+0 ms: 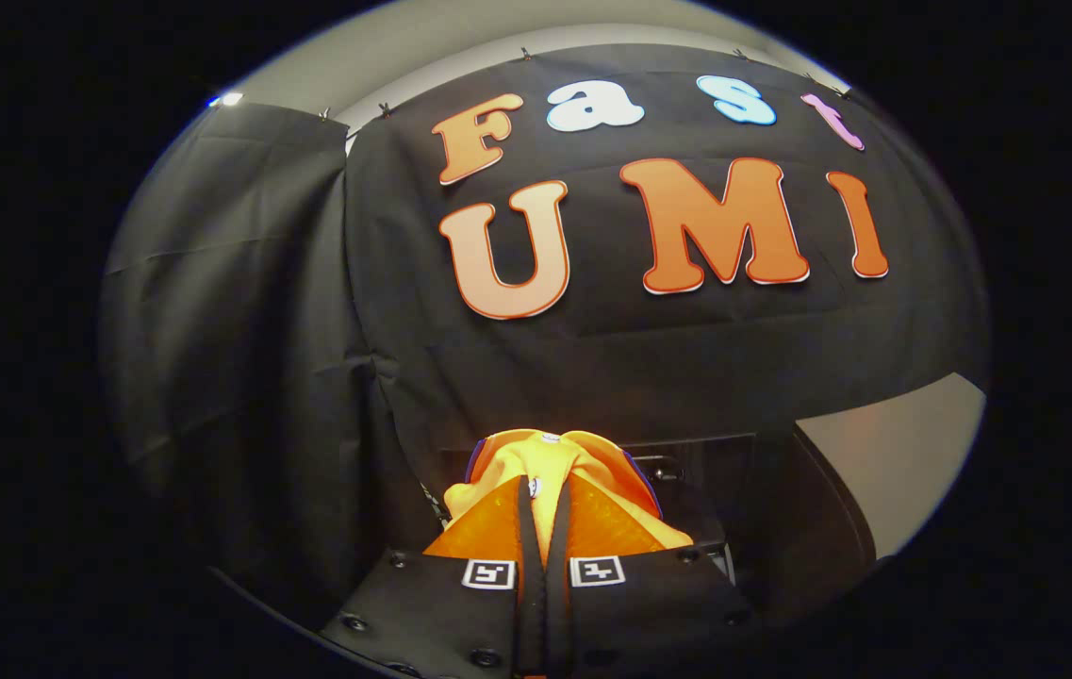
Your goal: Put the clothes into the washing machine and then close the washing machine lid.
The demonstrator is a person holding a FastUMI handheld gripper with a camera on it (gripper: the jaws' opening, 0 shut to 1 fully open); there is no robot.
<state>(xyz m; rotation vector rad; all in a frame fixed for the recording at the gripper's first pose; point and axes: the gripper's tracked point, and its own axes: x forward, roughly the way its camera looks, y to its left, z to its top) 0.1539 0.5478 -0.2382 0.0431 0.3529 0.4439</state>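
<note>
**Garment pinched and held high, washer somewhere below**

Gripper view: the hand-held gripper [543, 514] has its two fingers drawn almost together, and a fold of the yellow-and-orange garment [550, 462] is squeezed in the narrow gap between them. Both fingers press on the cloth, so the grip looks firm. The rest of the garment bunches up just ahead of the fingertips, toward twelve o'clock, and spills to either side of the fingers at about ten and two o'clock. Its visible bulk runs roughly along the fingers' own line, with a darker trim at the edges.

Beyond the cloth, at about one to two o'clock, sits a dark boxy shape [696, 471] with a small fitting on it; it may be part of the washing machine, but it is too dim to say. A pale patch of surface [903, 453] lies at about three o'clock.

Judging from this, the garment is being carried. The coming move depends on finding the machine's opening, which probably lies ahead and lower than the fingers.
</note>
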